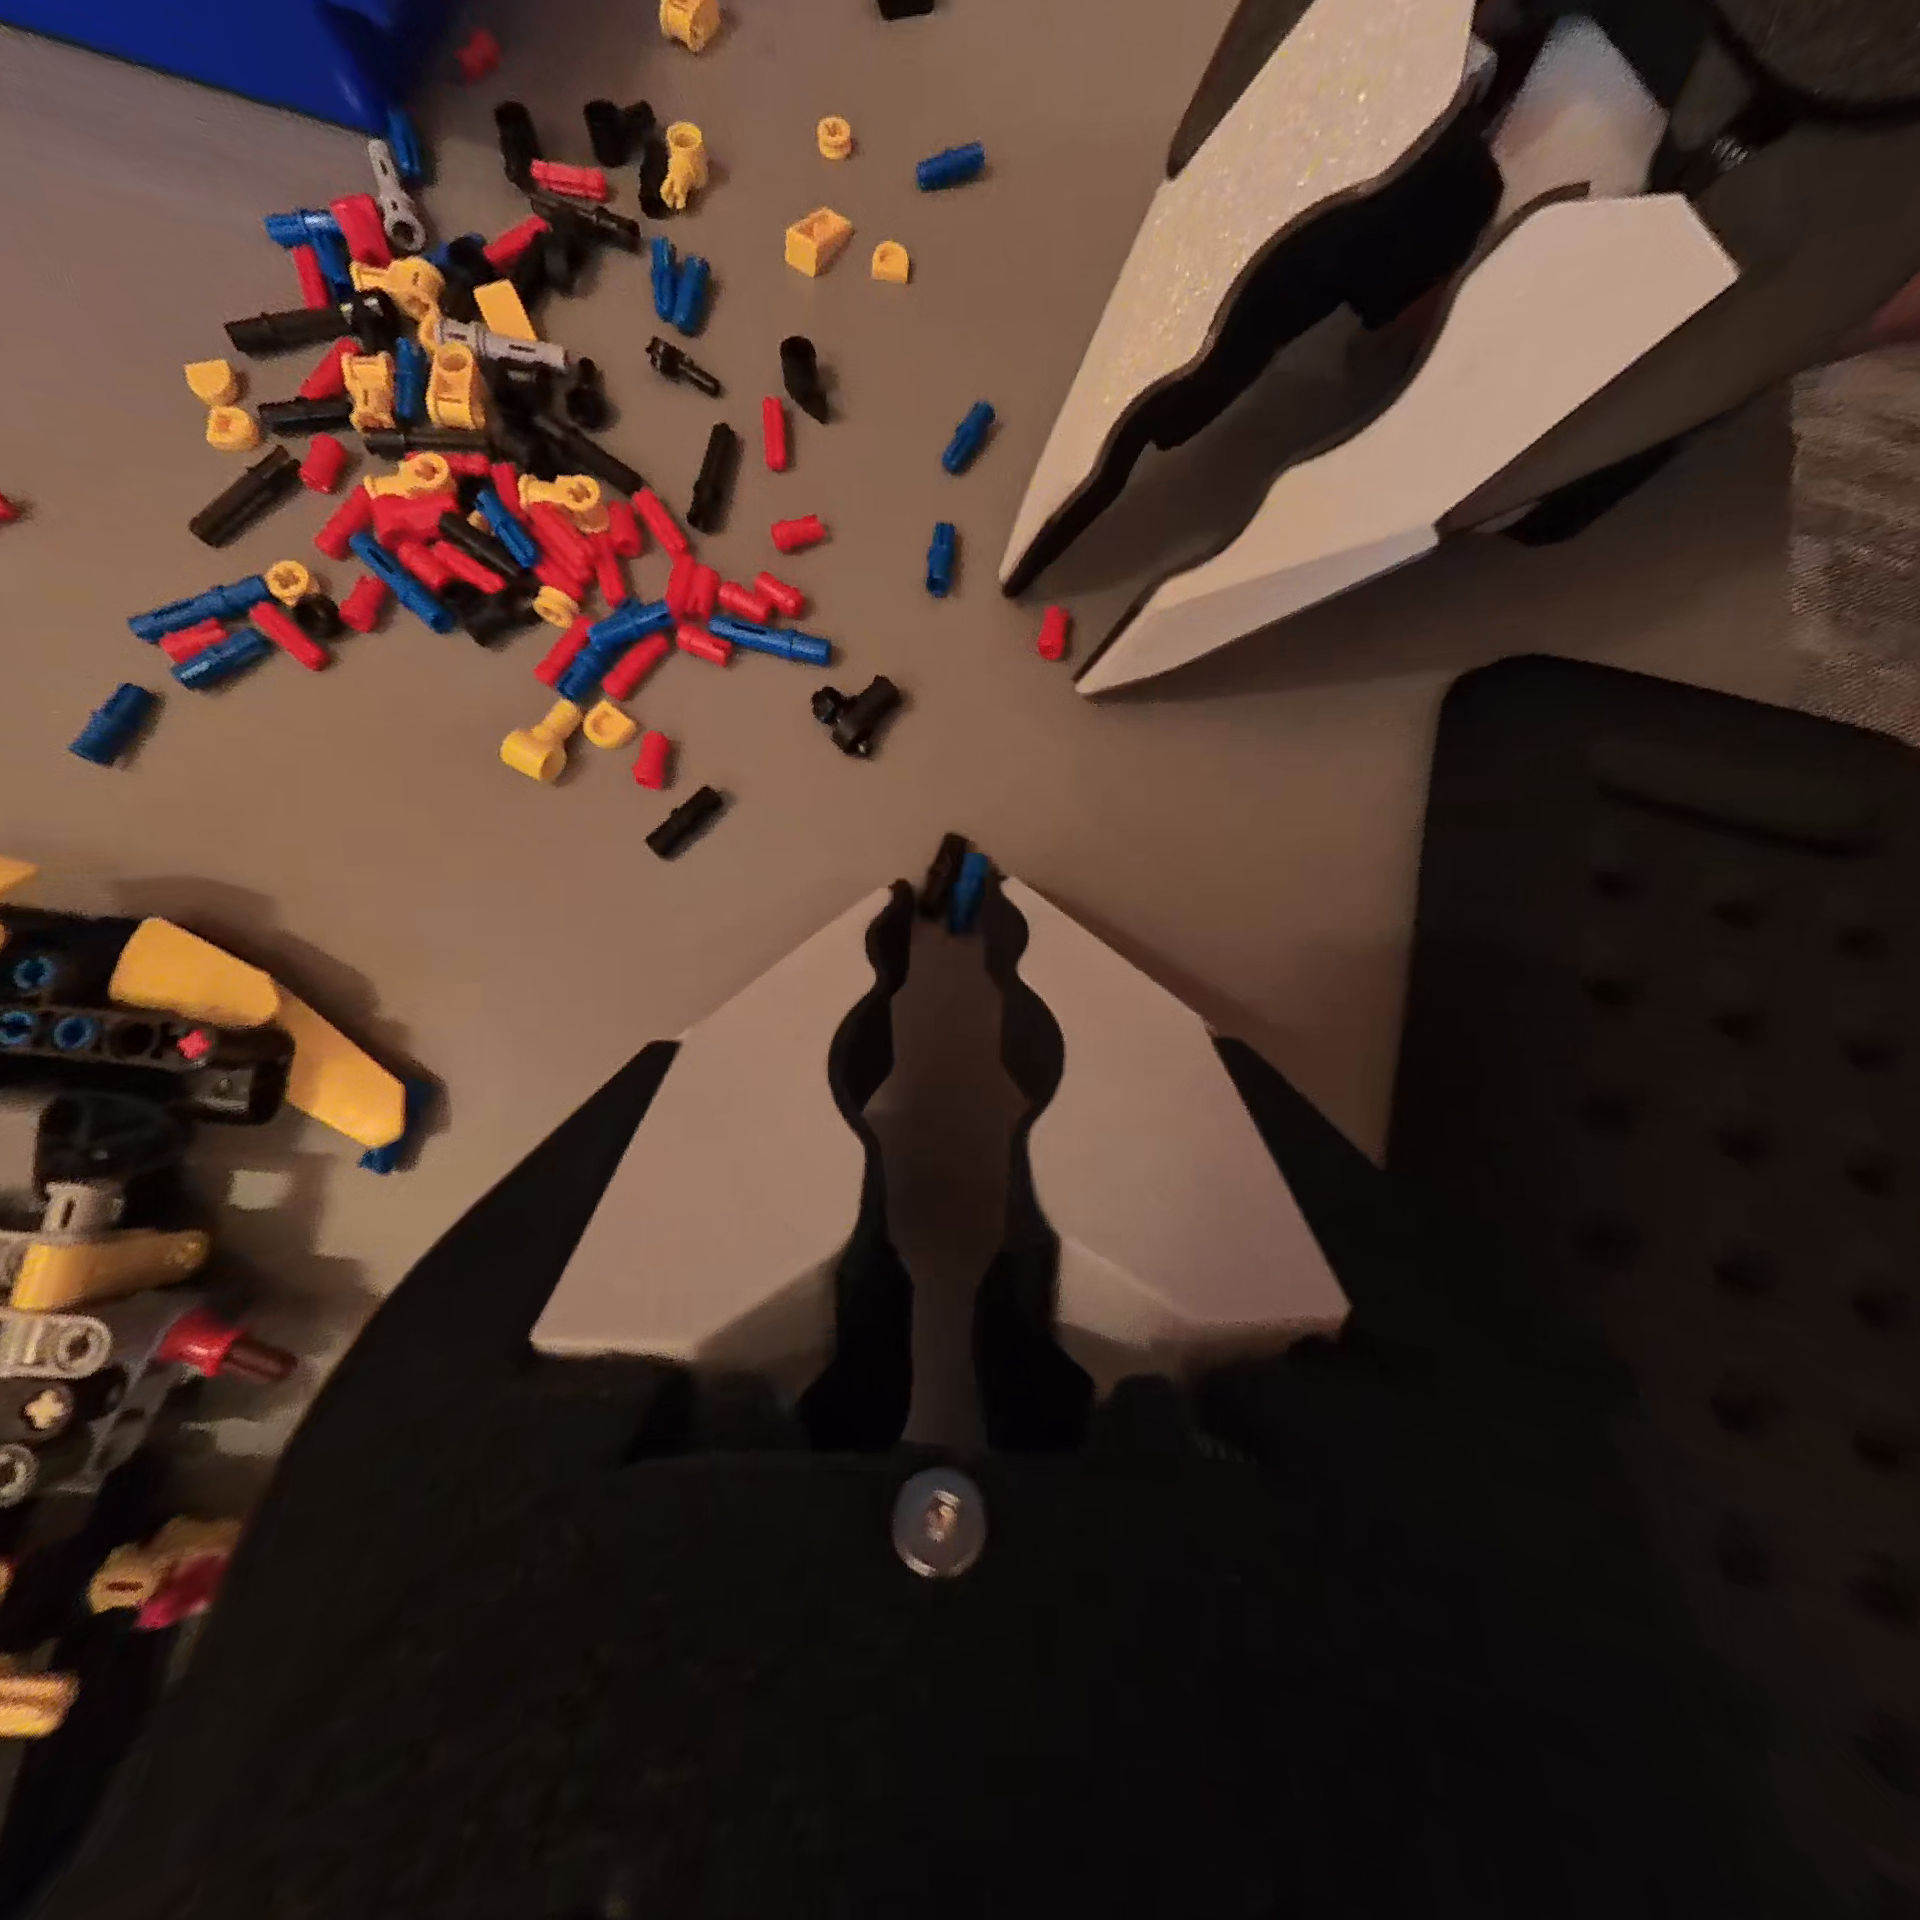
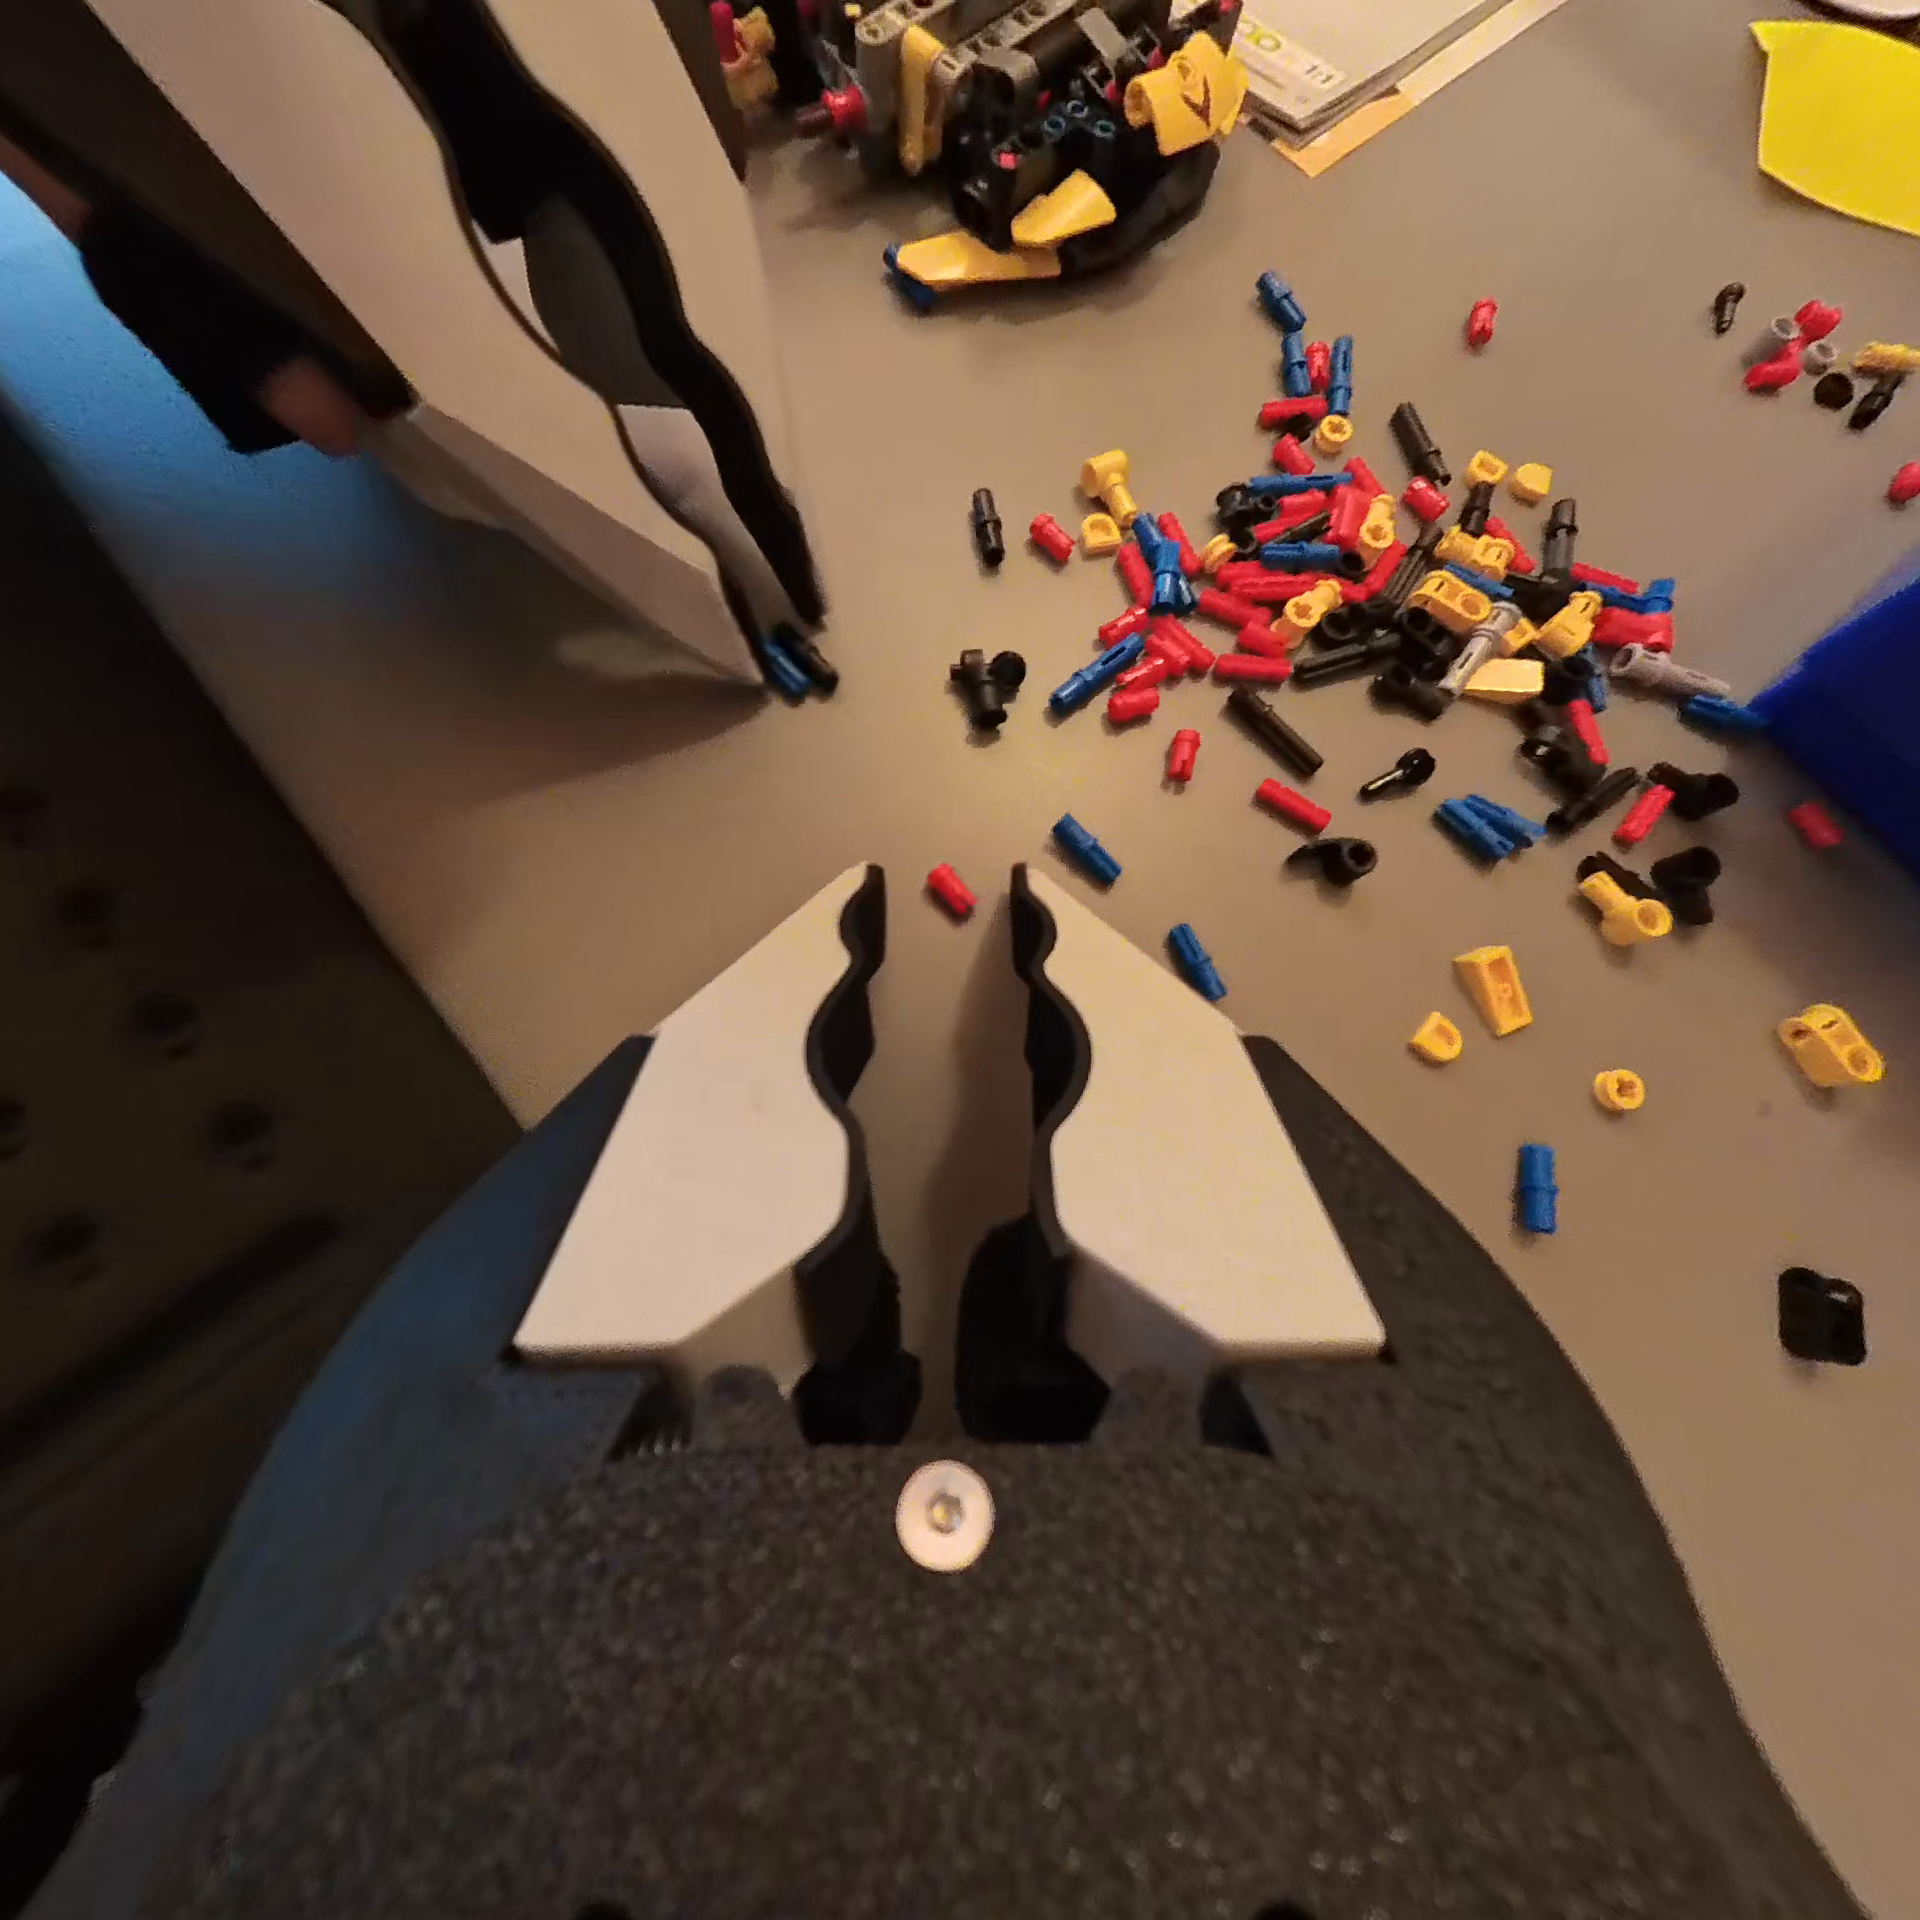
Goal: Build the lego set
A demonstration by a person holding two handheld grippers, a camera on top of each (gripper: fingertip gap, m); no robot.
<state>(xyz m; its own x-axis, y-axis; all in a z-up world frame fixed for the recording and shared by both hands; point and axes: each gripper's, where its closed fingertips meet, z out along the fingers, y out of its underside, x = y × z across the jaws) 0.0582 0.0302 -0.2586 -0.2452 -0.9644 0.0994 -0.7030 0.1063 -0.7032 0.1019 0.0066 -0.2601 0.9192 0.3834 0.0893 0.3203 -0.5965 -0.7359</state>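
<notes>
My left gripper (image 1: 954, 891) is shut on a blue pin (image 1: 968, 889) and a black pin (image 1: 943, 871), held side by side at its tips just above the table. The same gripper shows in the right wrist view (image 2: 798, 657) with the blue pin (image 2: 784, 667). My right gripper (image 2: 948, 881) is open, its fingers either side of a small red pin (image 2: 950, 889) on the table; it also shows in the left wrist view (image 1: 1044, 639), next to the red pin (image 1: 1052, 631). A heap of loose red, blue, black and yellow pins (image 1: 488, 488) lies beyond. The part-built black and yellow model (image 2: 1049, 125) stands farther off.
A blue bin (image 2: 1860, 707) sits by the heap. Instruction booklets (image 2: 1340, 73) and a yellow sheet (image 2: 1839, 114) lie at the far side. A black perforated chair seat (image 1: 1683, 1143) lies below the table's near edge. Stray pins scatter across the grey table (image 2: 623, 831). Some 6 cm of space lies between my two pairs of fingers.
</notes>
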